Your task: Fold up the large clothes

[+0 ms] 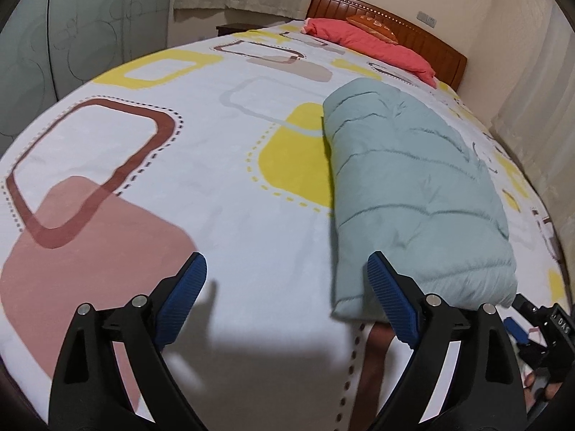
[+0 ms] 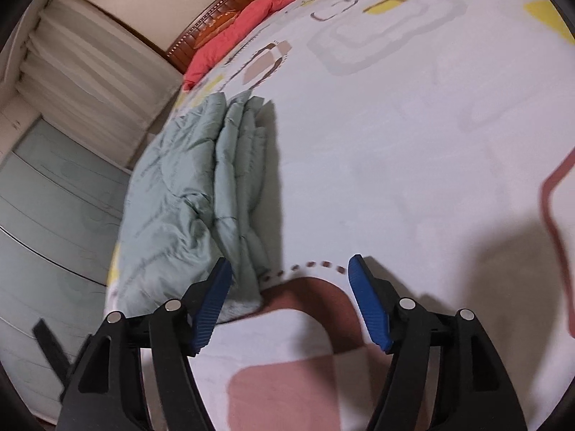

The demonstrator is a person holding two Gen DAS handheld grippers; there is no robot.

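Left gripper [image 1: 286,265]: your jaws stand wide apart with nothing between them, only bare sheet below; the right-hand pad sits in front of the jacket's near edge without pressing it.
Right gripper [image 2: 290,267]: your jaws are released too, over the sheet's brown patch and dotted line; the left-hand pad sits in front of the jacket's near end, no grip on it.
Jacket [image 1: 417,194]: pale green, quilted, folded into a long bundle lying on the bed, its near end by the foot edge, its length running toward the headboard.
Jacket, left view only: you see the smooth top face and the rounded fold along its left side.
Jacket [image 2: 194,197], right view only: you see the stacked layers edge-on and the rumpled side; this view is blurred.
Bed [image 1: 222,165]: white sheet with yellow, brown and grey rounded squares, bare beside the jacket.
Second gripper, left view only: the edge of your other tool shows at the lower right corner.
Pillow [image 1: 373,45]: red, far off against the headboard [image 1: 424,34].
Wardrobe [image 2: 46,215]: pale doors; the right view shows them just past the bed's edge.
Curtain [image 2: 93,61]: cream, beyond the wardrobe.
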